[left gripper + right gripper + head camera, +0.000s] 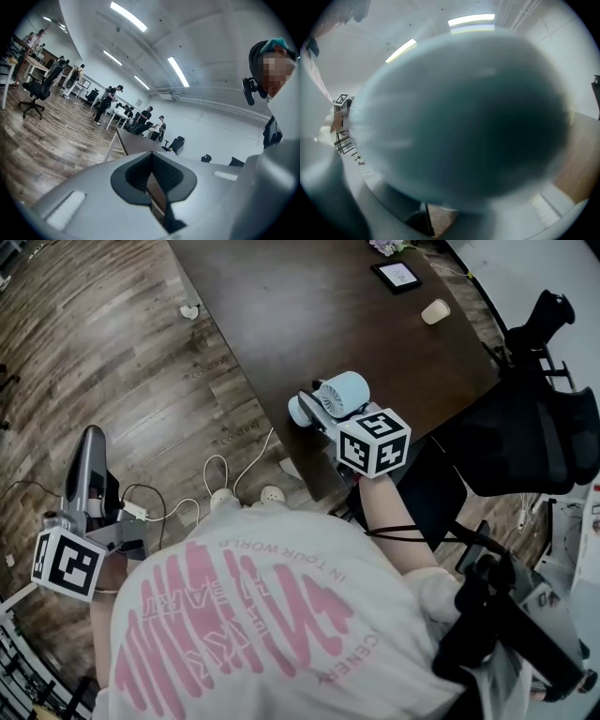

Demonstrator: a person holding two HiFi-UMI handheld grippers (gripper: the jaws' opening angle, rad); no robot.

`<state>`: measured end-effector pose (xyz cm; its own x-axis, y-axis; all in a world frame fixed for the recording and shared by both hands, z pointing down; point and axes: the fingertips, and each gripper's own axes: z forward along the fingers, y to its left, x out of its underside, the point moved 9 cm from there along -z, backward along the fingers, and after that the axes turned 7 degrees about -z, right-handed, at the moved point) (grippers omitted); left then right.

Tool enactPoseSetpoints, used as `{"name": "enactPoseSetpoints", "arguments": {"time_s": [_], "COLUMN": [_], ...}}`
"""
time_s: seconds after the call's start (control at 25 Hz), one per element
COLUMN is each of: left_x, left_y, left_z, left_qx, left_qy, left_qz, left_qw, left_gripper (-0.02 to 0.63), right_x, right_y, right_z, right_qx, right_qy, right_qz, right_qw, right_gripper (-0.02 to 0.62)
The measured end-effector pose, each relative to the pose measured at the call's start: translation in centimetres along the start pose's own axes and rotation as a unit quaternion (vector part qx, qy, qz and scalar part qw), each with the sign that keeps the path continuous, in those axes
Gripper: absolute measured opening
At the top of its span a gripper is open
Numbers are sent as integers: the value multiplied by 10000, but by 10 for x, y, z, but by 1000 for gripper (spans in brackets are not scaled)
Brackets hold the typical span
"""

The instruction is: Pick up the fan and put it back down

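Fingers of the right gripper point(323, 418) clamp the fan point(349, 388), light, slippery-looking plastic, by its body; left gripper point(91, 442) closed, empty.

The person's shirt point(234, 615) carries pink print, upside down here, reading "IN YOUR WORLD".

A wooden plank floor point(112, 352) runs across the left of the head view, with white cables point(225, 474) looping over it beside the near corner of a dark brown table point(309, 324). A black office chair point(534, 437) stands at the table's right. In the left gripper view the room is a large open office: white walls, long ceiling strip lights point(129, 16), and people point(110, 98) standing at far desks, with another office chair point(35, 91) at the left.
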<state>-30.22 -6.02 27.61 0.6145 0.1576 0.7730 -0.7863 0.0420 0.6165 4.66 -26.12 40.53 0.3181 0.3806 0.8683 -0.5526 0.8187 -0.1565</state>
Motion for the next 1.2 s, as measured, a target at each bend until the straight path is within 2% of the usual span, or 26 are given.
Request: {"name": "enactPoseSetpoints", "arguments": {"time_s": [0.44,0.8,1.2], "left_x": [5,5,6], "left_y": [0,-4,-3], "left_z": [4,7,10], "left_qx": [-98,-77,-55], "left_qy": [50,107,173], "left_qz": [-5,16,-4], "left_qw": [9999,9999,9998], "left_gripper": [16,15,15], "right_x": [14,16,18], "right_y": [-12,-13,-2], "right_z": [9,10,15], "right_qx": [-23,-86,-165], "right_qy": [257,224,446], "right_qz": [130,236,-198], "right_qw": [9996,9994,9987], "right_gripper": [137,137,138]}}
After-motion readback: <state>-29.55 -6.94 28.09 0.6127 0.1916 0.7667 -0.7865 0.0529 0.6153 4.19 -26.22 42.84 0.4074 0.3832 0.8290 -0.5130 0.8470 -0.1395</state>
